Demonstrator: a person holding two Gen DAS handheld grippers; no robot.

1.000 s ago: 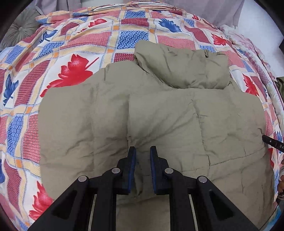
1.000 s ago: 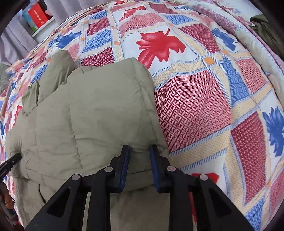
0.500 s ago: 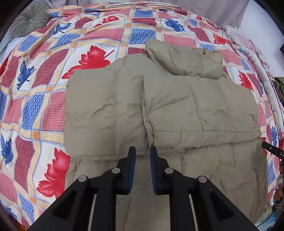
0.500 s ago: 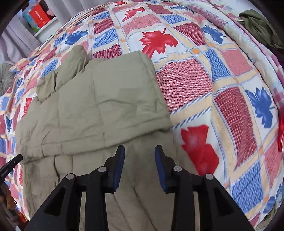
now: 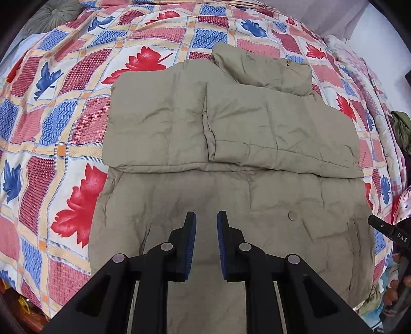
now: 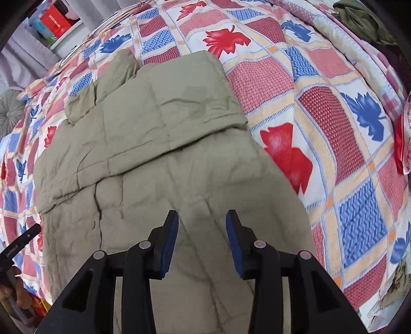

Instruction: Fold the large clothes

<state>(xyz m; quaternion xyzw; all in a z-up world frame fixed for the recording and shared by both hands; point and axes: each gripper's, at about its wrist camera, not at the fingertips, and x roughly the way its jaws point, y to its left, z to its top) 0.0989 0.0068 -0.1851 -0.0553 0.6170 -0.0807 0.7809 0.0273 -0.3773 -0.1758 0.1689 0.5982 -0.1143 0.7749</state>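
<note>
A large khaki padded jacket [image 5: 231, 144] lies flat on the bed, hood at the far end, both sleeves folded across its upper body. It also shows in the right wrist view [image 6: 167, 144]. My left gripper [image 5: 206, 218] hovers above the jacket's lower middle, jaws a narrow gap apart with nothing between them. My right gripper [image 6: 201, 217] hovers above the jacket's lower right part, jaws wide apart and empty.
The bed has a patchwork quilt [image 5: 64, 123] with red and blue leaves. A grey round cushion [image 5: 48, 15] lies at the far left. A dark green garment [image 6: 364, 23] lies at the bed's right edge. A shelf with boxes [image 6: 54, 23] stands behind.
Both grippers have drawn back from the folded sleeves toward the jacket's hem. The right gripper's jaws have opened wide; the left jaws have parted slightly. The sleeves stay folded.
</note>
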